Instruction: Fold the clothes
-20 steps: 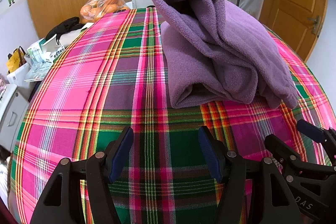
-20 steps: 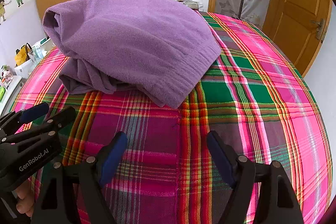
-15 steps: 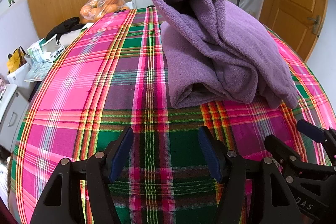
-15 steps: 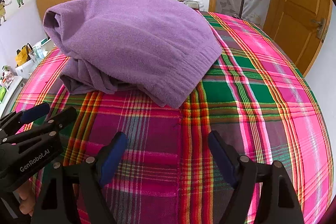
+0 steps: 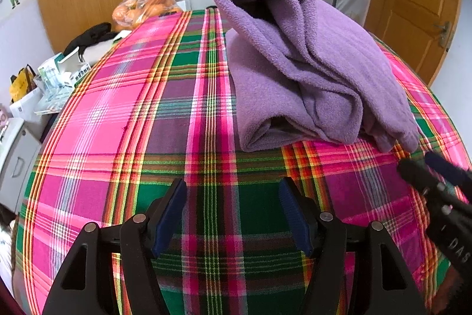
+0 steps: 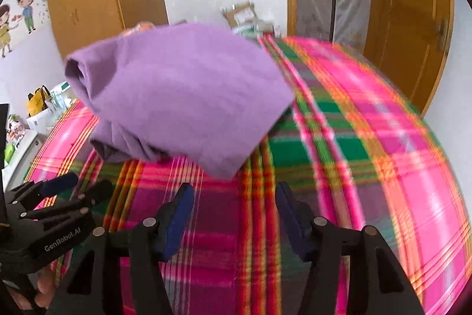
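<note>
Purple garment [image 5: 309, 73] lain bundled, half-folded, on plaid tabletop [image 5: 132, 114]. Left hand-held gripper [image 5: 233, 214] and right hand-held gripper [image 6: 234, 214] both held spread, empty, short of near edge, likely readied for next fold.

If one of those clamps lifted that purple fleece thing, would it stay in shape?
Probably not. The purple fleece garment lies in loose, slumped folds, so it would likely droop and unfold. Its fuzzy pile suggests the pads would hold it without slipping. It looks light for its bulk.
</note>
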### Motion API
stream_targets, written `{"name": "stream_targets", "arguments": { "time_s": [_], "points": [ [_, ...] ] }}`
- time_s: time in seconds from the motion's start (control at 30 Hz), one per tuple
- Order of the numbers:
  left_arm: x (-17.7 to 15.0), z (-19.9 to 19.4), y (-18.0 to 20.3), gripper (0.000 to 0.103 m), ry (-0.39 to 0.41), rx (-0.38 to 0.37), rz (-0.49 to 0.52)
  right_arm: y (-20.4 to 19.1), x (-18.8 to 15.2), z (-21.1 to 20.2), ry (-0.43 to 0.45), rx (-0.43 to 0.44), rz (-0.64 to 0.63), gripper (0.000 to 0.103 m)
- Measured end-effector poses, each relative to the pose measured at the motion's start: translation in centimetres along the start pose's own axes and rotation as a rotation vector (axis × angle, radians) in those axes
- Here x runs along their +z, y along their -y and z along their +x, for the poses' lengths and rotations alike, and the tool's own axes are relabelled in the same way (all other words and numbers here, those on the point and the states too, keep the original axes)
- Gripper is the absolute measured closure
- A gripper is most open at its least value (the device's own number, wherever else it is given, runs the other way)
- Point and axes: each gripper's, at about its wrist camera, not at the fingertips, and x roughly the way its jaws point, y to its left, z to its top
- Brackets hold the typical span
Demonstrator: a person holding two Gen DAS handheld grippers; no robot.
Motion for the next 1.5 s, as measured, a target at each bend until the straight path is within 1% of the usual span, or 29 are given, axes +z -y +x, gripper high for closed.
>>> {"name": "stream_targets", "arguments": {
  "time_s": [0.03, 0.1, 0.13, 0.17, 0.27, 0.33, 0.37, 0.4, 0.43, 0.5, 0.57, 0.7, 0.77, 0.87, 1.03, 1.2, 1.23, 1.37, 1.5],
  "points": [
    [0.3, 0.1, -0.1, 0.036, -0.019, -0.007, 0.002, -0.2, 0.3, 0.0, 0.017, -0.016, -0.023, 0.044],
    [0.9, 0.2, -0.3, 0.036, -0.056, -0.021, 0.007, -0.3, 0.9, 0.5, 0.006, -0.033, -0.059, 0.044],
    [1.1, 0.2, -0.4, 0.038, -0.072, -0.028, 0.010, -0.2, 1.1, 0.9, 0.002, -0.024, -0.068, 0.044],
    [1.5, -0.1, -0.3, 0.040, -0.056, -0.022, 0.024, -0.2, 1.3, 1.3, -0.002, -0.016, -0.078, 0.044],
    [2.5, -2.5, 0.3, 0.040, 0.080, 0.034, 0.103, -0.7, 1.7, 1.6, 0.003, -0.003, -0.094, 0.045],
    [3.2, -4.1, 0.9, 0.040, 0.168, 0.057, 0.156, -0.8, 1.8, 1.4, 0.015, 0.005, -0.082, 0.051],
    [3.6, -4.8, 1.2, 0.040, 0.205, 0.056, 0.180, -0.7, 1.6, 1.3, 0.018, 0.019, -0.069, 0.059],
    [4.0, -5.4, 1.4, 0.040, 0.242, 0.055, 0.204, -0.6, 1.5, 1.1, 0.021, 0.033, -0.056, 0.063],
    [4.6, -5.7, 1.7, 0.040, 0.264, 0.050, 0.224, -0.3, 1.6, 0.9, 0.025, 0.040, -0.046, 0.065],
    [5.5, -6.1, 2.1, 0.040, 0.309, 0.045, 0.263, 0.4, 1.8, 0.4, 0.039, 0.059, -0.025, 0.076],
    [6.3, -6.2, 2.4, 0.040, 0.340, 0.037, 0.296, 1.1, 2.4, -0.5, 0.072, 0.061, 0.000, 0.077],
    [7.5, -5.8, 4.0, 0.040, 0.365, -0.013, 0.359, 2.3, 4.0, -1.9, 0.122, 0.061, 0.048, 0.077],
    [7.0, -6.2, 4.9, 0.040, 0.375, -0.026, 0.403, 3.1, 4.3, -2.3, 0.132, 0.088, 0.075, 0.077],
    [6.9, -5.6, 5.8, 0.040, 0.380, -0.037, 0.473, 3.2, 4.6, -2.7, 0.145, 0.096, 0.087, 0.077],
    [5.8, -5.7, 7.0, 0.040, 0.391, -0.090, 0.566, 3.2, 4.9, -2.6, 0.142, 0.108, 0.106, 0.077],
    [5.5, -5.0, 8.2, 0.040, 0.422, -0.059, 0.629, 3.3, 5.5, -3.5, 0.169, 0.124, 0.109, 0.077],
    [5.7, -4.7, 8.4, 0.040, 0.414, -0.045, 0.632, 3.3, 5.6, -3.6, 0.173, 0.128, 0.108, 0.077],
    [6.7, -3.6, 8.6, 0.040, 0.405, 0.023, 0.607, 2.7, 5.9, -4.3, 0.181, 0.135, 0.097, 0.077],
    [7.8, -3.1, 8.4, 0.040, 0.398, 0.011, 0.569, 2.4, 6.1, -4.2, 0.177, 0.140, 0.090, 0.077]
  ]
}}
